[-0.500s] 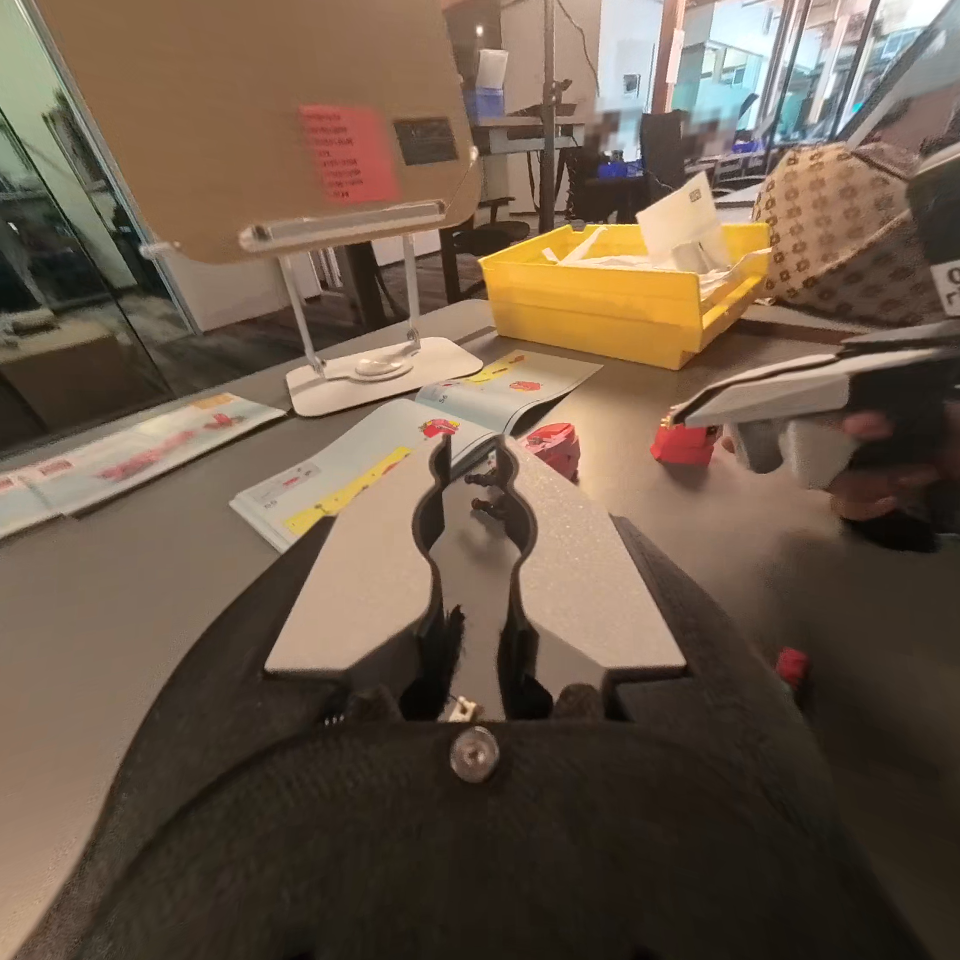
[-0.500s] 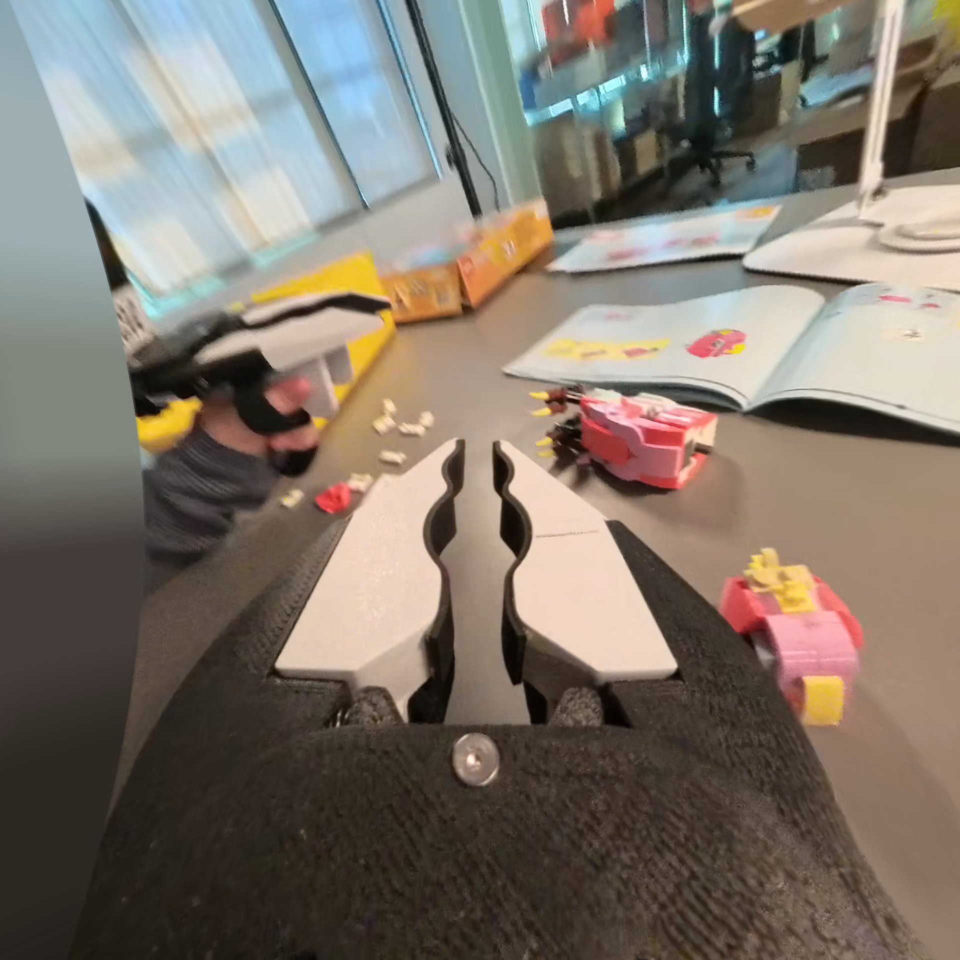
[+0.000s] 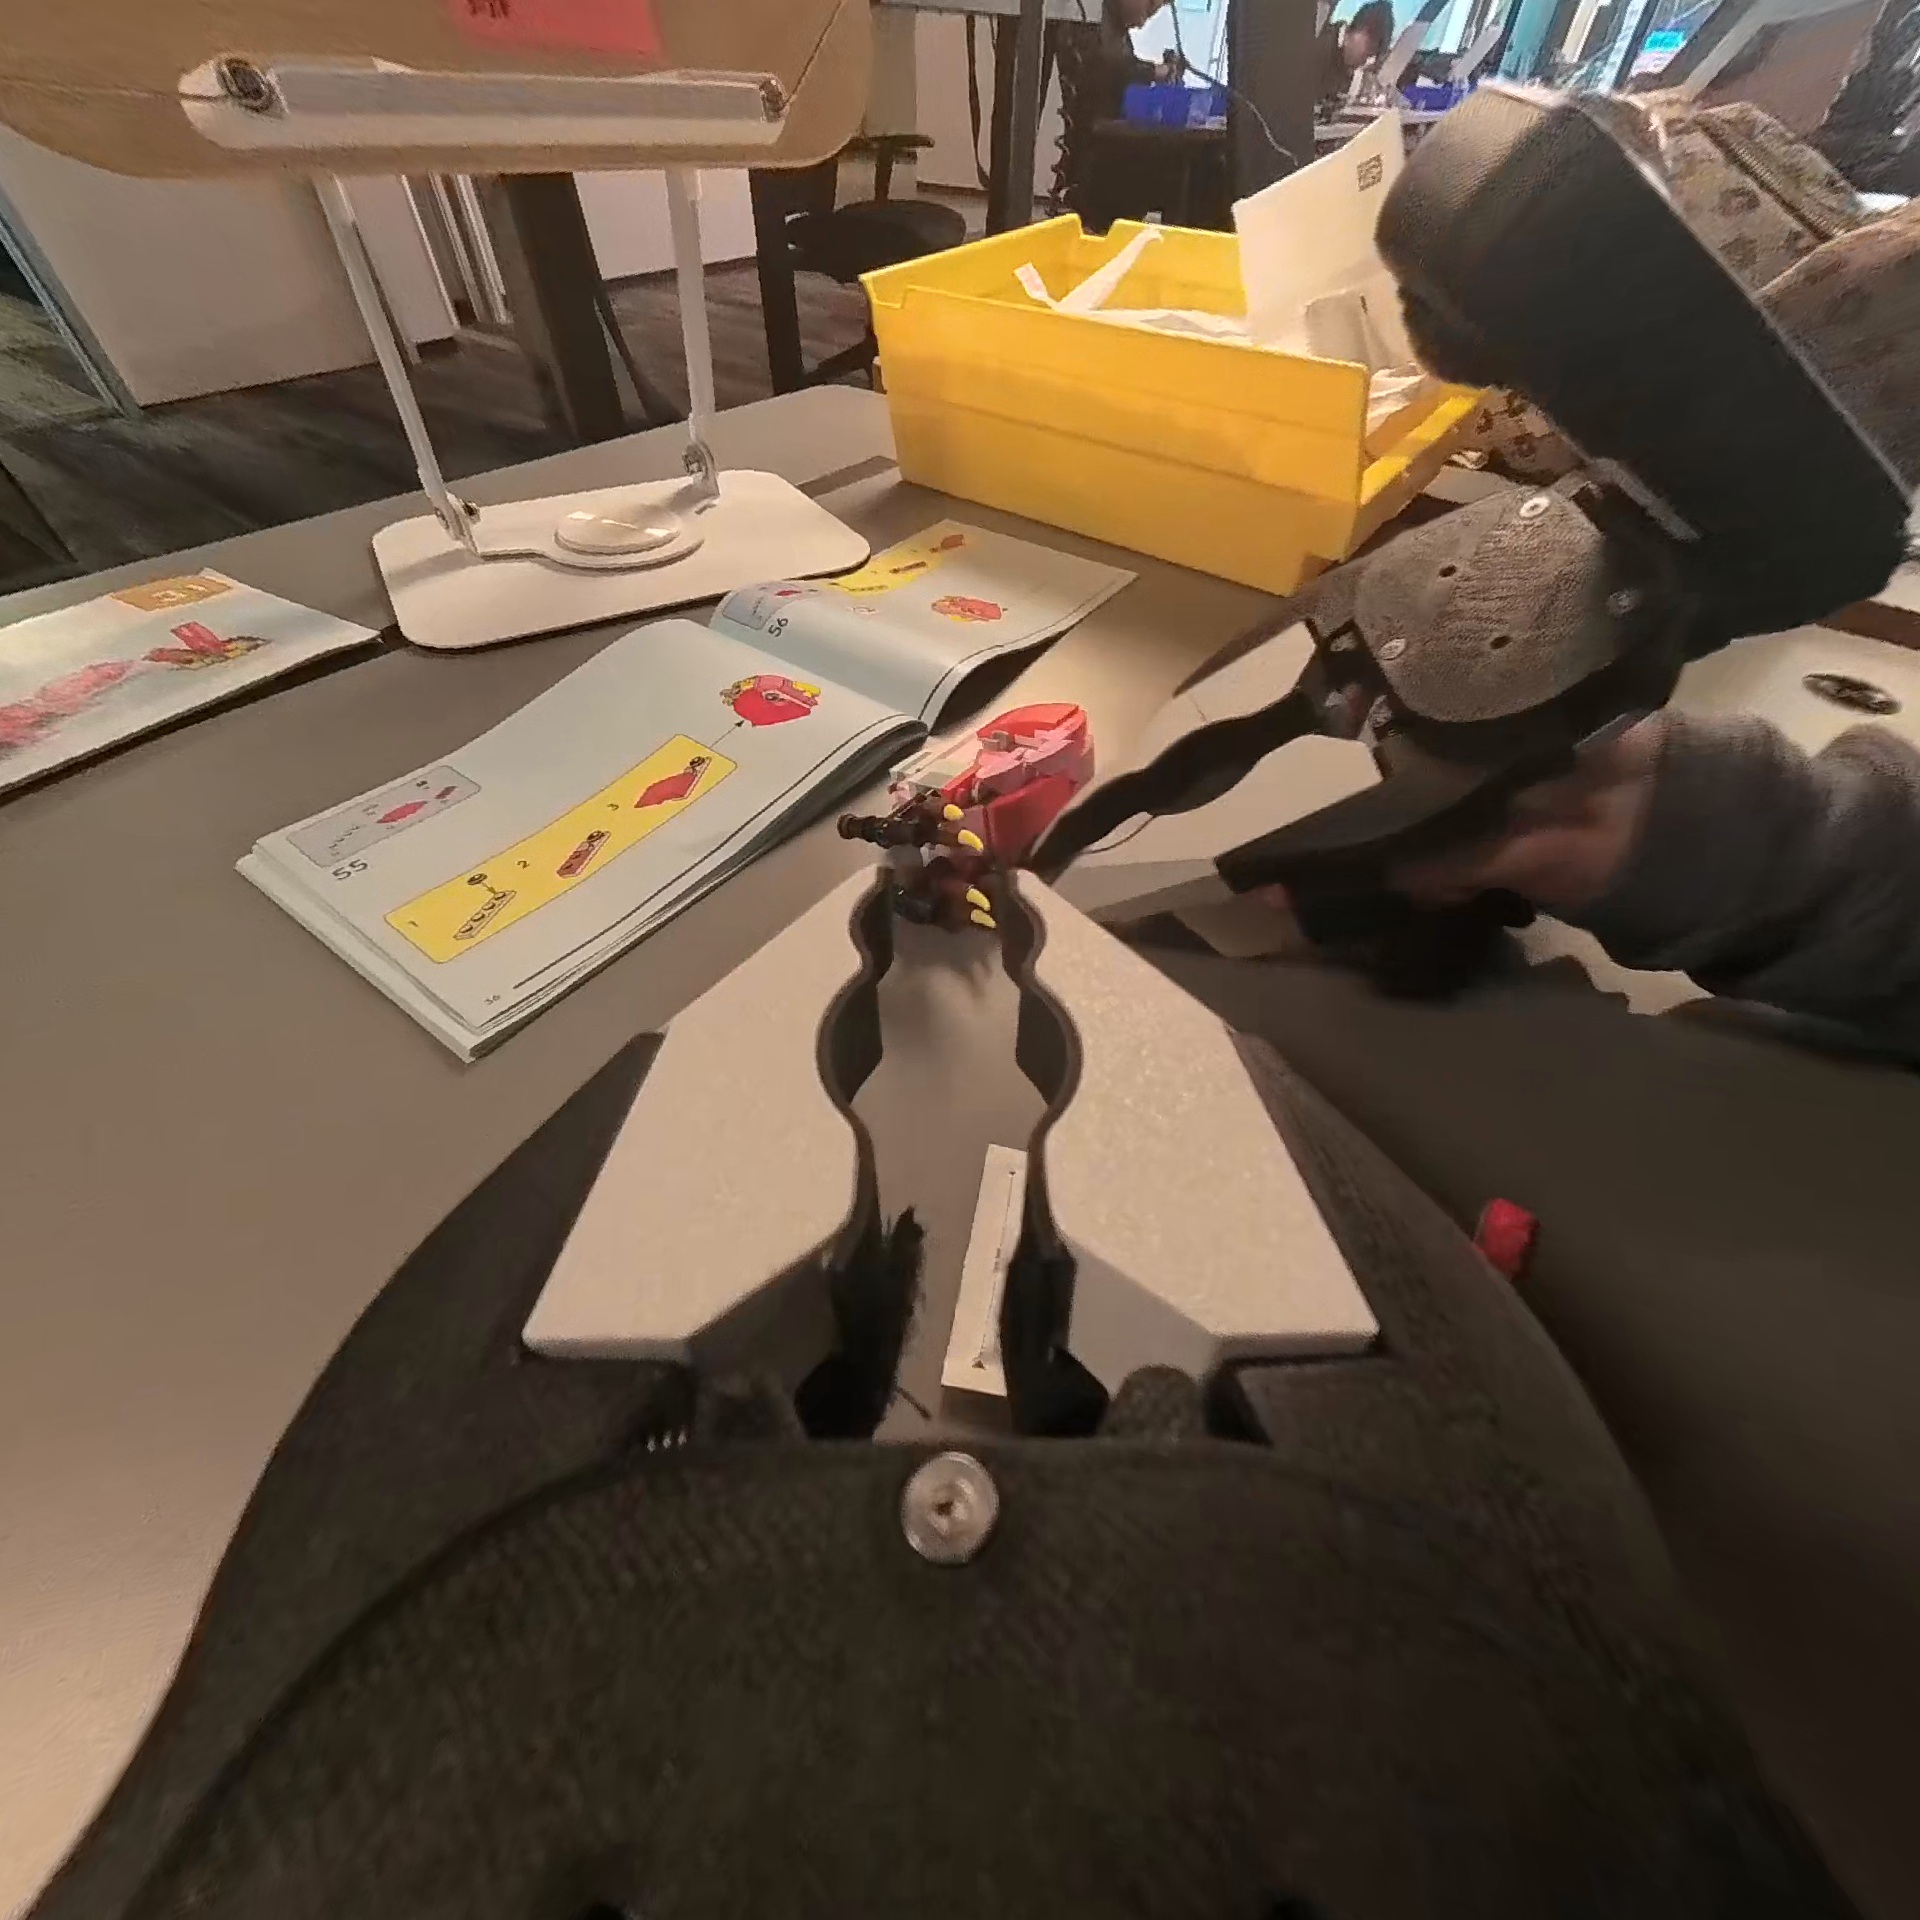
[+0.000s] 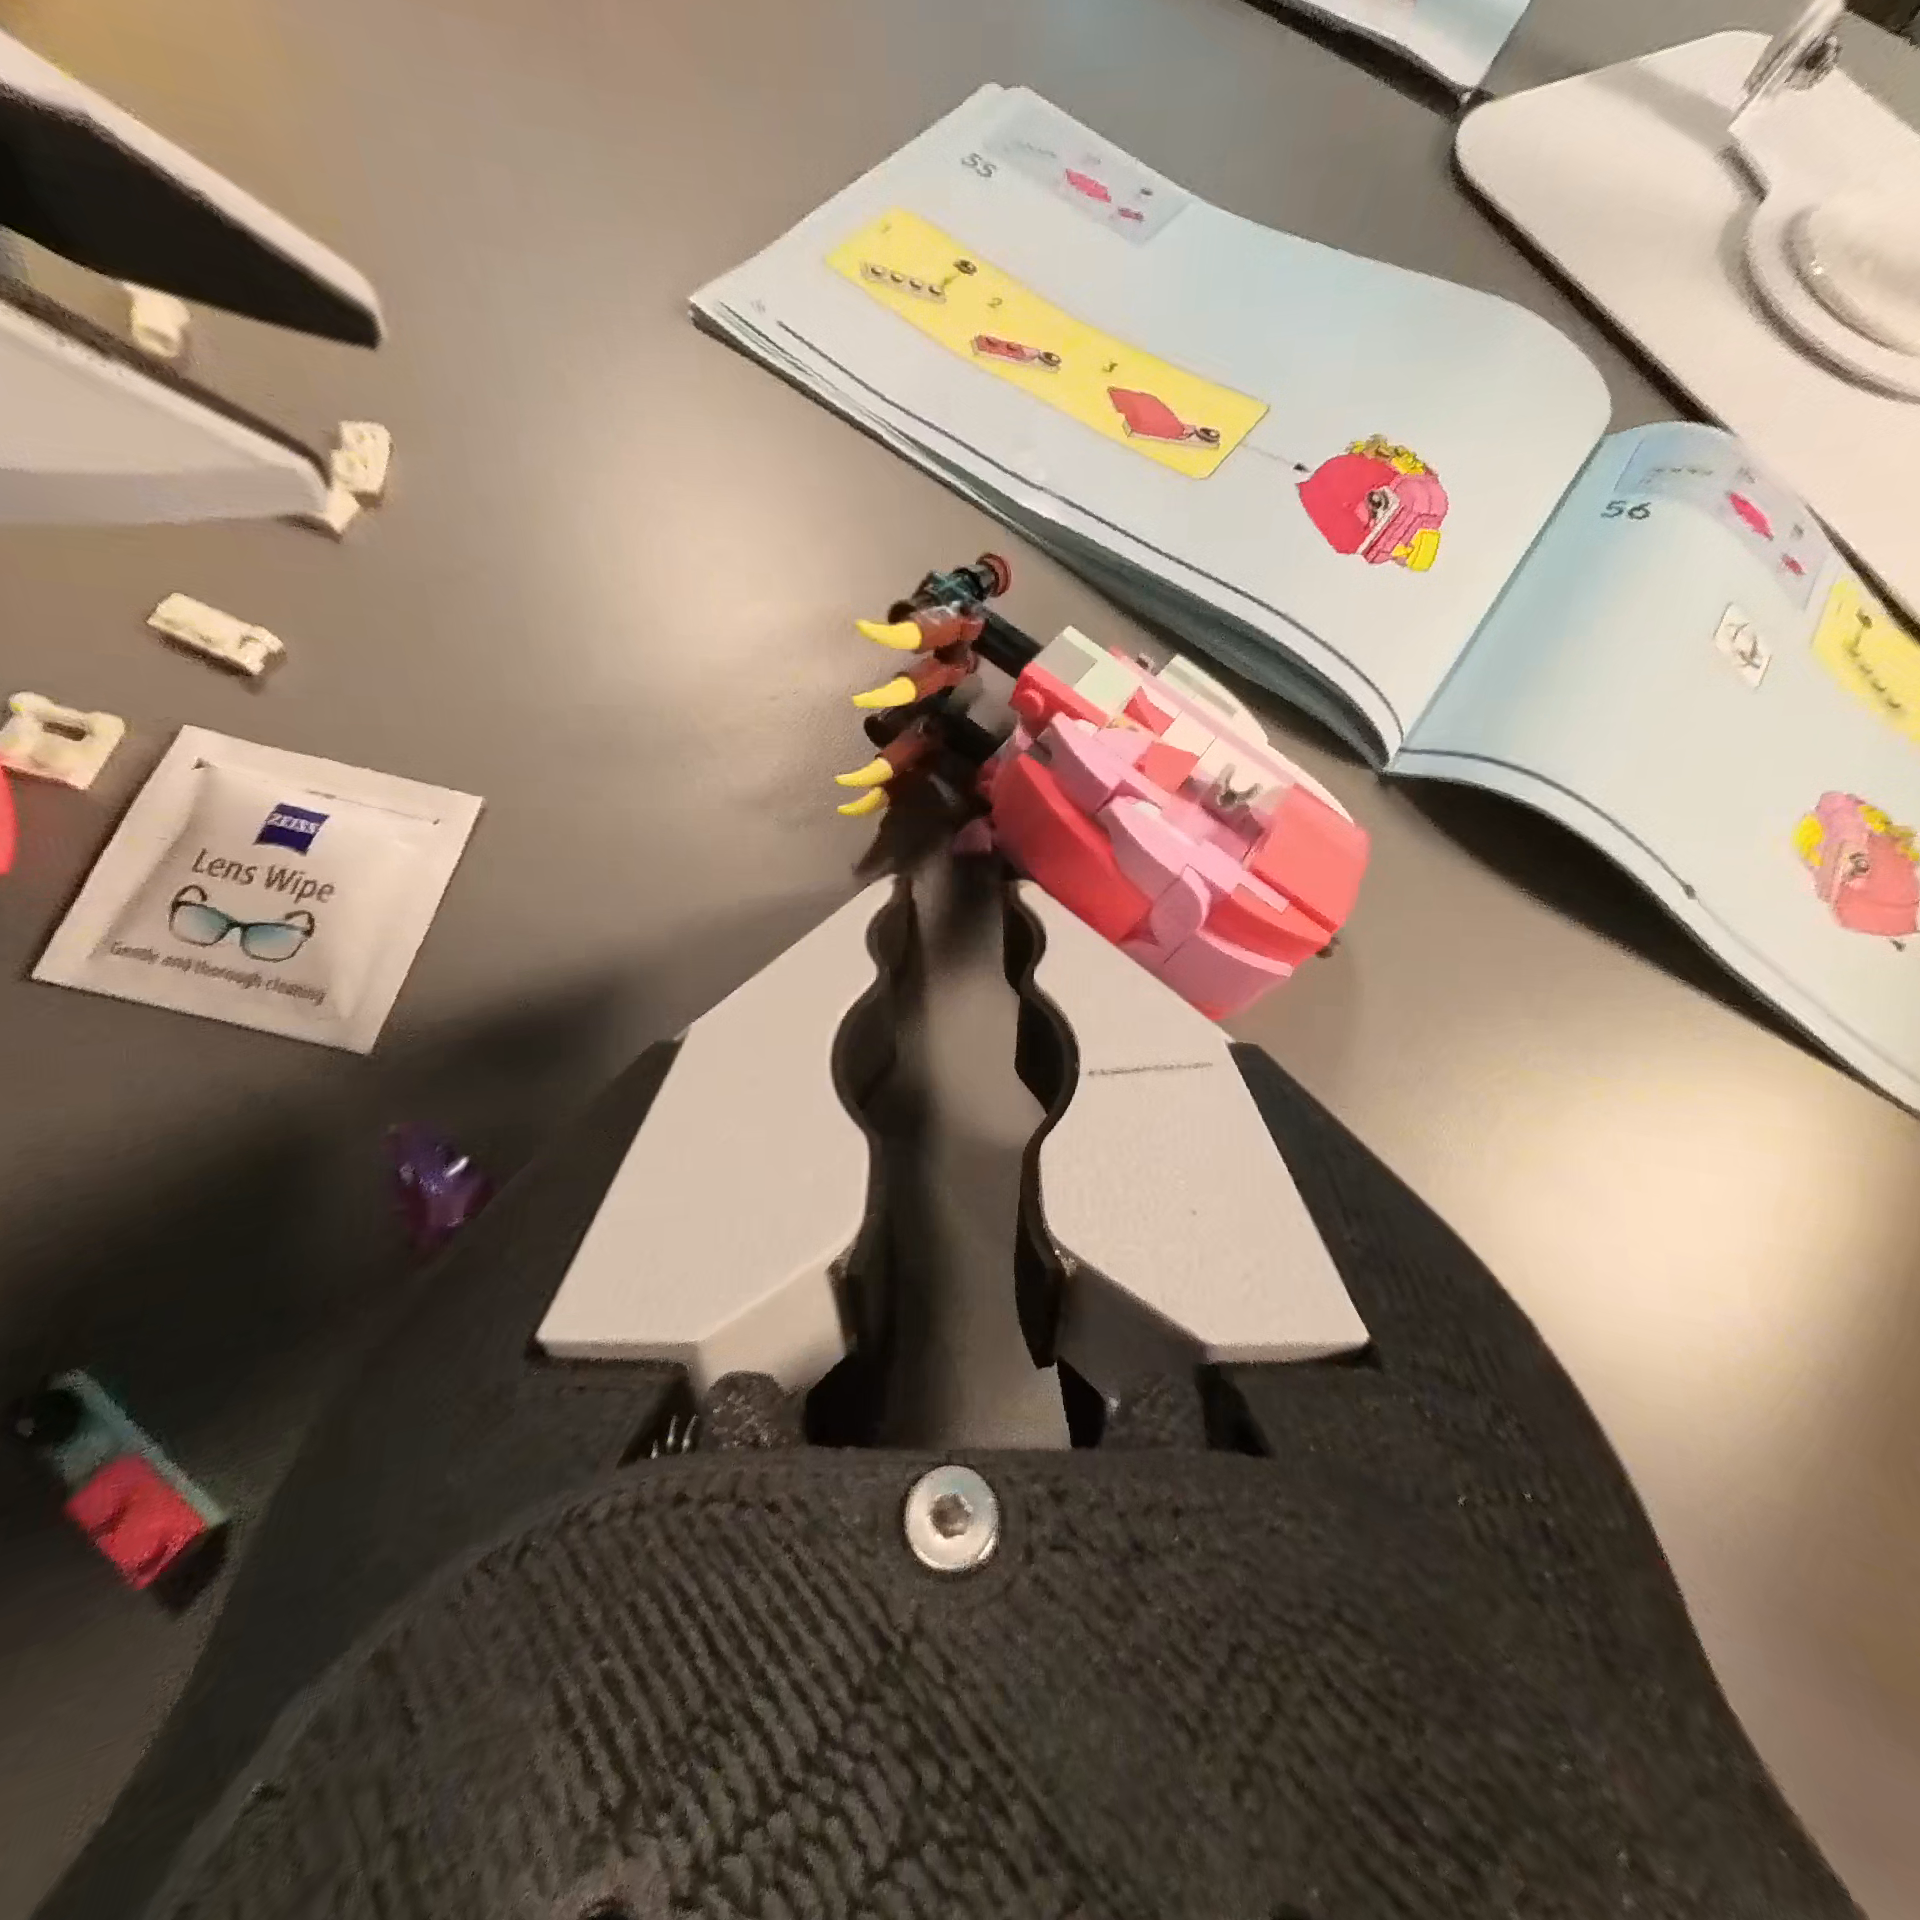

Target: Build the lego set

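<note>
Toward the far edge of the tabletop (image 4: pixel 582 156), beside the booklet (image 4: pixel 1143 343), the red model (image 4: pixel 1174 831) lay part-built with bricks (image 4: pixel 213 629) loose nearby, my right gripper (image 4: pixel 956 899) slightly apart at its clawed end, grip unclear, and my left gripper (image 3: pixel 945 904) apart, holding nothing.

Open instruction booklet (image 4: pixel 1195 436); yellow bin (image 3: pixel 1122 416); white stand base (image 3: pixel 623 551); lens-wipe sachet (image 4: pixel 260 883).

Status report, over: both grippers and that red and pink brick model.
Left gripper open at the claws. Right gripper open, against the brick model. Model beside open booklet; loose bricks nearby.
</note>
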